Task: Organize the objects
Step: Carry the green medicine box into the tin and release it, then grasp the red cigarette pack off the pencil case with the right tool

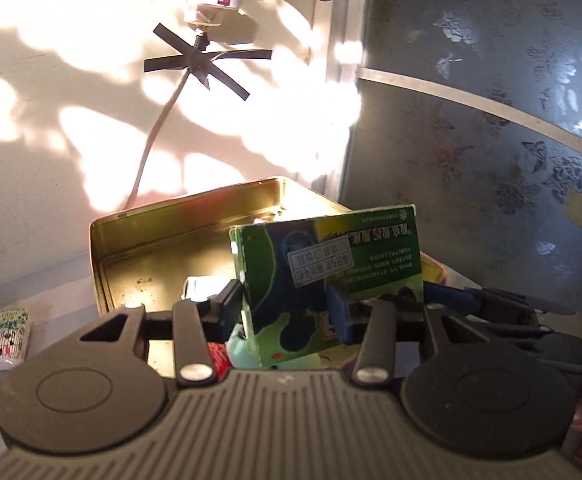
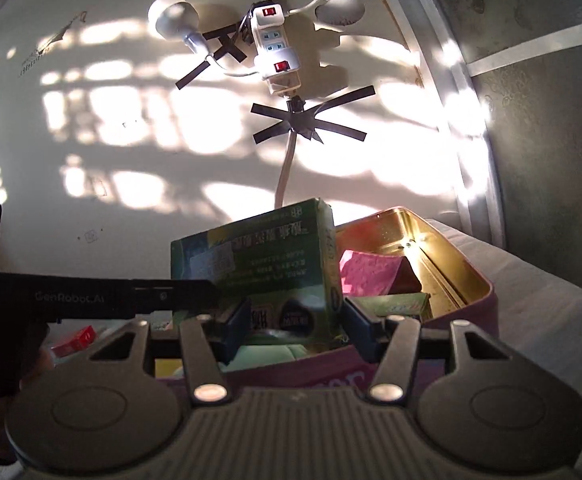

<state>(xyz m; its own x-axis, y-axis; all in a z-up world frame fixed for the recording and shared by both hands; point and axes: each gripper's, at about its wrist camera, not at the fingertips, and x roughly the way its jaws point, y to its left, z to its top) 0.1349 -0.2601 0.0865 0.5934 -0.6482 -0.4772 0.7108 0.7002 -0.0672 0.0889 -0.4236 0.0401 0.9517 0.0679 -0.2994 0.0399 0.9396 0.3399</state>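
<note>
A green medicine box [image 1: 331,248] hangs tilted above an open gold tin [image 1: 187,240]. My left gripper [image 1: 285,310] is shut on the box's lower part, its left pad pressed against the narrow side. In the right wrist view the same box [image 2: 259,264] stands between the blue pads of my right gripper [image 2: 295,320], which is shut on its lower end. The left gripper [image 2: 131,300] reaches in from the left to touch the box. The right gripper [image 1: 491,304] comes in from the right behind the box. The box's bottom edge is hidden by the fingers.
The tin [image 2: 451,264] is pink outside and holds a pink block [image 2: 367,276], a green pack [image 2: 403,304] and a mint-green item [image 2: 275,354]. A patterned tissue pack [image 1: 5,338] lies at the left and a red box [image 2: 77,338] lies low left. A taped power strip [image 2: 277,52] and cord hang on the wall.
</note>
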